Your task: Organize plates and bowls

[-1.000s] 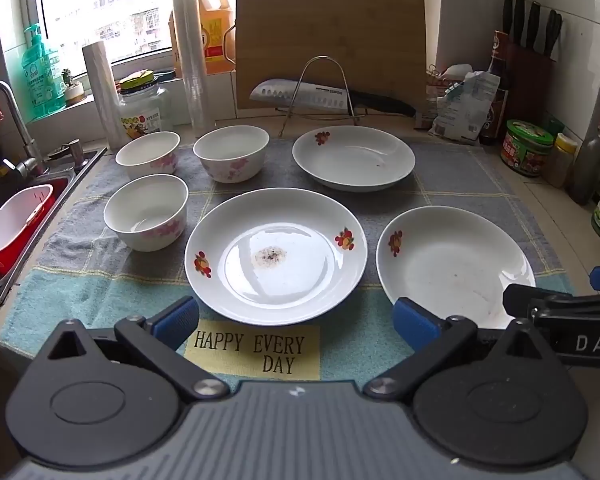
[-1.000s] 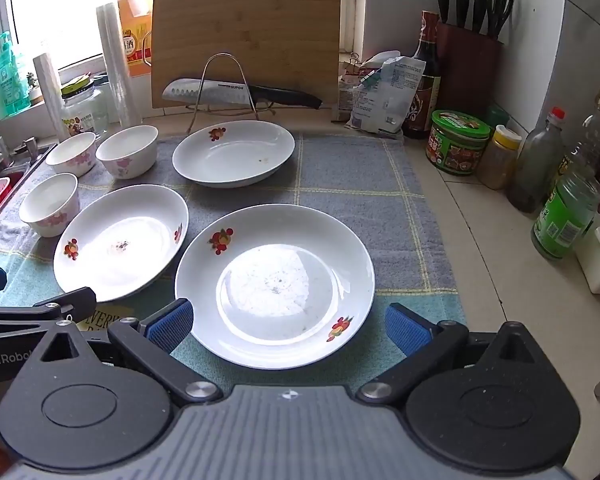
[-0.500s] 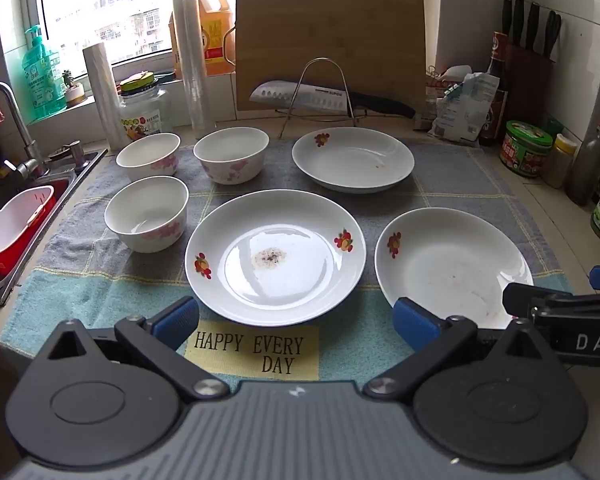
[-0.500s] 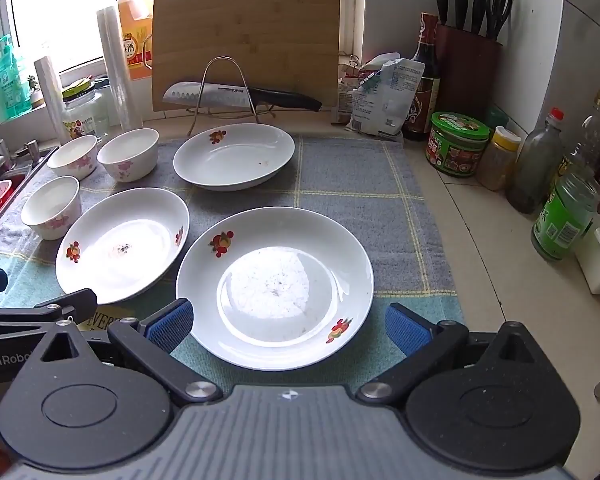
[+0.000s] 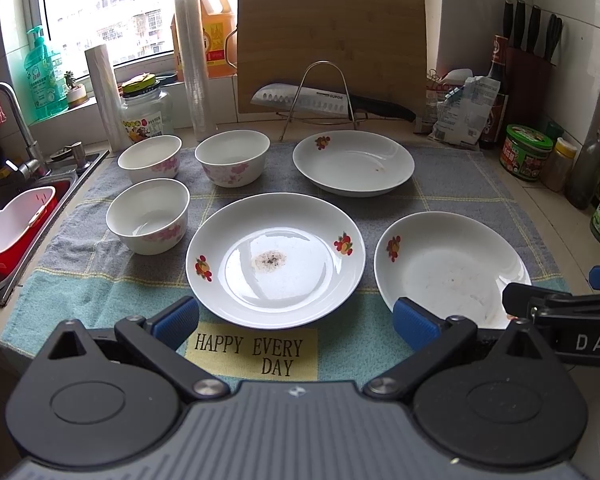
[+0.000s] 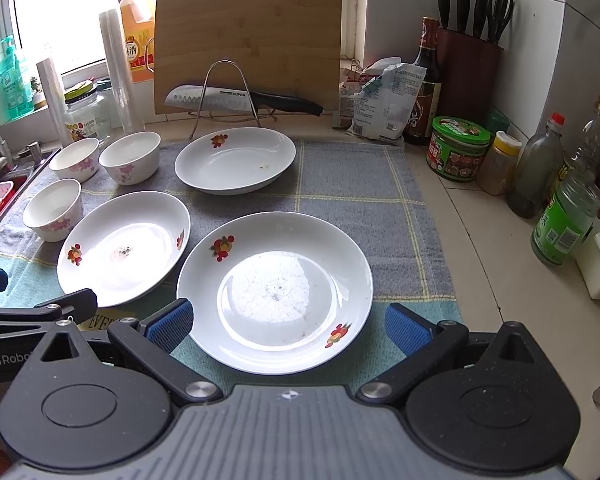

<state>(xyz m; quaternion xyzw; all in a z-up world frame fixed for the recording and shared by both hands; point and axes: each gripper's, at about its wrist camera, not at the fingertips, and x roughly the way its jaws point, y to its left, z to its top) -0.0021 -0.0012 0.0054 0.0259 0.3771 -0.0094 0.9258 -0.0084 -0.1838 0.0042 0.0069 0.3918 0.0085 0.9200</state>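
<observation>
Three white plates with red flower prints lie on a towel: a middle plate (image 5: 275, 268) (image 6: 124, 248), a right plate (image 5: 448, 268) (image 6: 275, 290) and a far plate (image 5: 353, 162) (image 6: 235, 160). Three white bowls with pink flowers stand at the left: near (image 5: 148, 216) (image 6: 53, 215), far left (image 5: 149, 159) (image 6: 74, 159), far middle (image 5: 232, 163) (image 6: 129, 157). My left gripper (image 5: 296, 322) is open and empty just before the middle plate. My right gripper (image 6: 288, 326) is open and empty, its fingers either side of the right plate's near rim.
A sink (image 5: 16, 216) with a red and white basket lies at the left. A cutting board (image 5: 332, 48), a knife on a wire rack (image 5: 324, 100), bottles and jars (image 6: 460, 148) line the back and right. The towel (image 5: 452, 184) reads HAPPY EVERY DAY.
Both grippers have drifted very slightly; the plates and bowls have not moved.
</observation>
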